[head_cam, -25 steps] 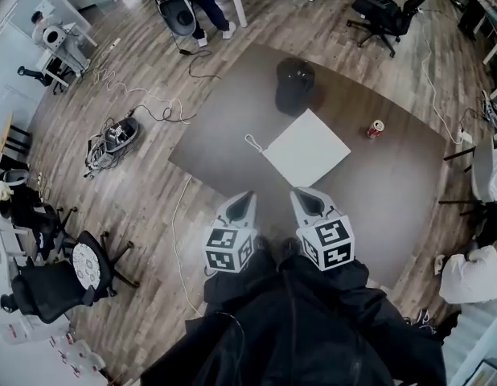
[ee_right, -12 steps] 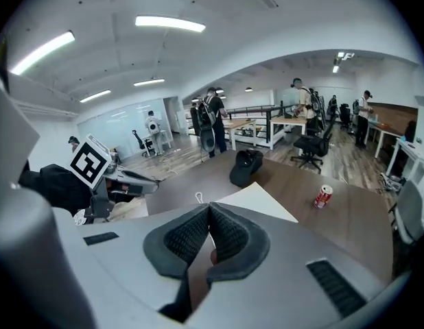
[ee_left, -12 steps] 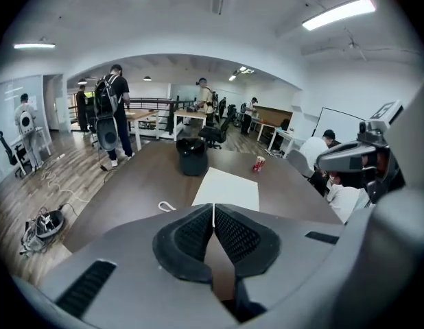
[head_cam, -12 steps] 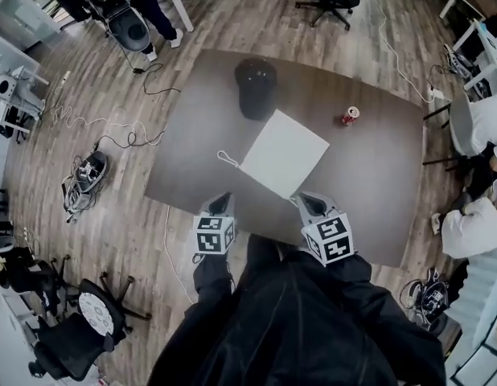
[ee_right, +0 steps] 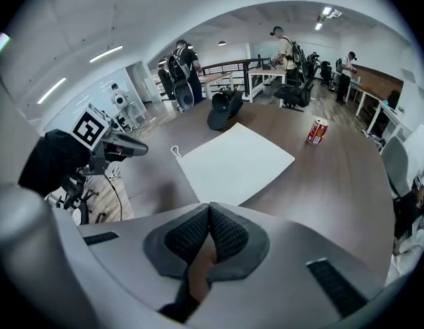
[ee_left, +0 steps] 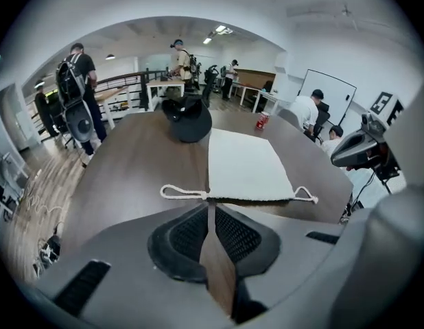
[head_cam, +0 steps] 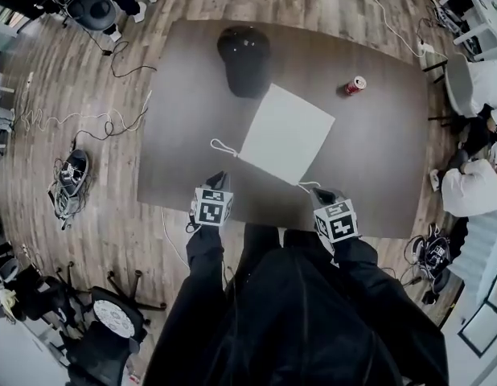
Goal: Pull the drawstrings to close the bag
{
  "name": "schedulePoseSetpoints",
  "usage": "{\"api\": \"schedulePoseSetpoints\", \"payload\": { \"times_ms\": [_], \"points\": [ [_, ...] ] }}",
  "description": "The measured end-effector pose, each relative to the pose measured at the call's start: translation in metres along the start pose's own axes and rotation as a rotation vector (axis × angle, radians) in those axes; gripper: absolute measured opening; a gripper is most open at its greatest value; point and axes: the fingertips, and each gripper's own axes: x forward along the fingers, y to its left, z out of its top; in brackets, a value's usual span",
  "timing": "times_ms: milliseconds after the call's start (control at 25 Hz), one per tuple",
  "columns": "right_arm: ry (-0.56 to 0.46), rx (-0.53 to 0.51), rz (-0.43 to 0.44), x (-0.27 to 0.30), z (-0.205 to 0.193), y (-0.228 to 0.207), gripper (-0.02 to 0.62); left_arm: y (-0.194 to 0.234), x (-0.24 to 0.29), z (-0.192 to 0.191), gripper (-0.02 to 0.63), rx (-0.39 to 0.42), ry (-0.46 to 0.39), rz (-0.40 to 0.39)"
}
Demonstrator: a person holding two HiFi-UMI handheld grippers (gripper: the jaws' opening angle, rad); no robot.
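The left gripper (ee_left: 210, 208) had its jaws pressed together on nothing, its tips over the near edge of the table (head_cam: 369, 159), low and left of centre in the head view. Just beyond them lay the left loop (ee_left: 181, 192) of the drawstring. The right gripper (ee_right: 209, 208) was likewise closed and empty (only bare table showed past its pads), low and right of centre, near the right loop (head_cam: 307, 186). The white bag (head_cam: 285, 133) lay flat mid-table, its string edge toward the person. A dark cap (head_cam: 244, 59) sat near the bag's far corner at upper centre, with a red can (head_cam: 355, 85) well apart at upper right.
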Motion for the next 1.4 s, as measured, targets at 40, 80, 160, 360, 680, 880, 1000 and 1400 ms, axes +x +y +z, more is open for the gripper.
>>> {"api": "schedulePoseSetpoints", "payload": {
  "times_ms": [40,80,160,360,680,880,1000,1400],
  "points": [
    [0.014,-0.007,0.0,0.007,-0.004,-0.001,0.017,0.002,0.008,0.0,0.035,0.034,0.014,-0.018],
    [0.027,-0.017,-0.001,0.015,-0.008,-0.003,0.018,0.004,0.016,0.001,0.035,0.074,0.024,-0.034],
    [0.056,-0.054,-0.012,0.031,-0.016,-0.009,0.018,0.008,0.034,0.004,0.037,0.173,0.042,-0.061],
    [0.149,-0.153,0.0,0.071,-0.039,-0.01,0.112,0.023,0.076,0.004,0.144,0.491,0.121,-0.156],
    [0.26,-0.217,-0.014,0.107,-0.064,-0.029,0.146,0.02,0.122,0.0,0.176,0.901,0.222,-0.303],
    [0.303,-0.225,-0.02,0.108,-0.078,-0.041,0.158,0.012,0.138,0.0,0.177,1.032,0.275,-0.357],
    [0.306,-0.183,-0.041,0.105,-0.081,-0.046,0.163,0.012,0.139,-0.003,0.173,1.028,0.308,-0.402],
    [0.38,-0.058,-0.083,0.089,-0.116,-0.072,0.163,0.005,0.14,-0.006,0.063,0.965,0.335,-0.438]
  ]
}}
